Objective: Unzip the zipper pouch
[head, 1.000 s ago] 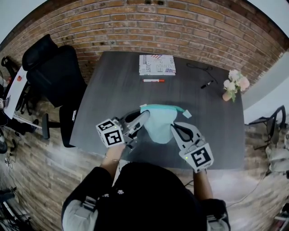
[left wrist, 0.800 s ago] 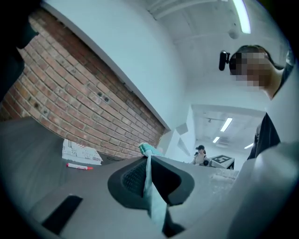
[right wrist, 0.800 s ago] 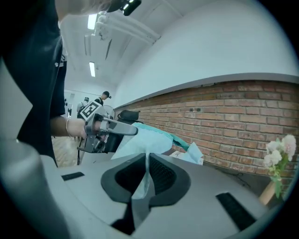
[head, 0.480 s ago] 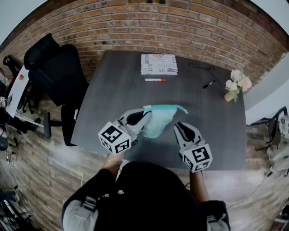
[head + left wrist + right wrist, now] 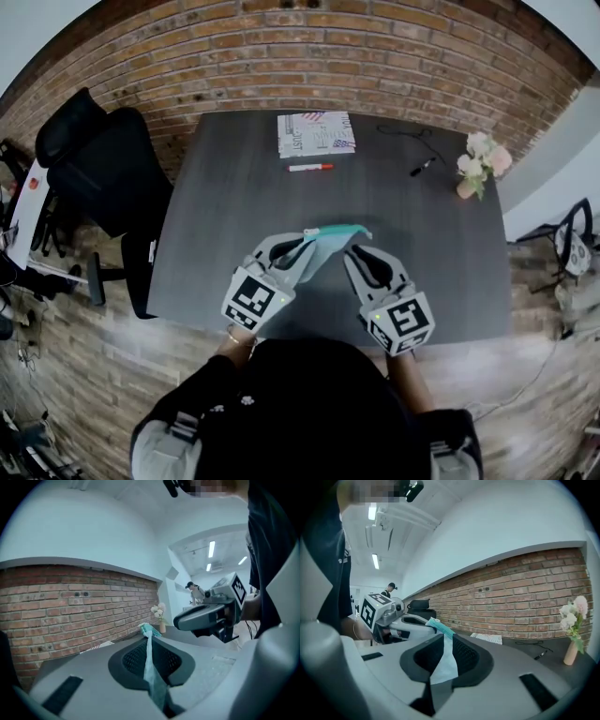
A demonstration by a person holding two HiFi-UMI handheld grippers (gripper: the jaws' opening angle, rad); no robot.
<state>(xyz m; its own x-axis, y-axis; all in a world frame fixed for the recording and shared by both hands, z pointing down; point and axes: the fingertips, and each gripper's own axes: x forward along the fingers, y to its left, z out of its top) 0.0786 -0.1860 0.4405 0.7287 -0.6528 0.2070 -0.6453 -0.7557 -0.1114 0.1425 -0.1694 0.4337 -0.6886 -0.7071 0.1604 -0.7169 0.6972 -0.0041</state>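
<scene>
the zipper pouch (image 5: 330, 242), pale teal, is being held up over the near half of the table (image 5: 234, 187), above the middle of its near edge. a darker teal zipper band is running along the pouch's top edge, between the two grippers. the left gripper (image 5: 306, 247) is pinching the pouch's left end, with its jaws pressed together and only the thin fabric between them. the right gripper (image 5: 354, 251) is sitting at the pouch's right end. its jaws have just been opening and are standing partly spread. the pouch's fabric is lying in the gap between them, and the pads are not clamping it. toward the far edge a book (image 5: 314, 133) is lying with a red-and-white marker (image 5: 309, 167) just in front of it. a vase of flowers (image 5: 476, 167) is standing near the far right corner.
</scene>
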